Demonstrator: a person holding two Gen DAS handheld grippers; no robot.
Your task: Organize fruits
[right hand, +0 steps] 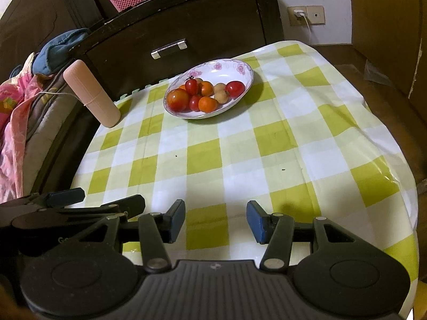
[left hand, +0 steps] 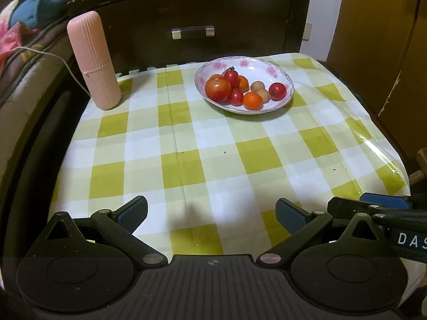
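A white plate with pink flowers (left hand: 277, 66) (right hand: 240, 66) sits at the far side of the checked table. It holds a large tomato (left hand: 217, 88) (right hand: 178, 99), small red tomatoes (left hand: 277, 90) (right hand: 234, 88), orange fruits (left hand: 252, 100) (right hand: 207, 104) and two small tan fruits (left hand: 257, 86) (right hand: 219, 88). My left gripper (left hand: 212, 214) is open and empty over the near table edge. My right gripper (right hand: 215, 220) is open and empty beside it, and shows at the right of the left wrist view (left hand: 384, 202).
A tall pink ribbed container (left hand: 93, 61) (right hand: 90, 97) stands at the table's far left. A dark drawer cabinet (left hand: 192, 32) (right hand: 170, 45) stands behind the table. Bedding (right hand: 16, 122) lies to the left. The yellow-and-white tablecloth (left hand: 202, 146) (right hand: 240, 154) covers the table.
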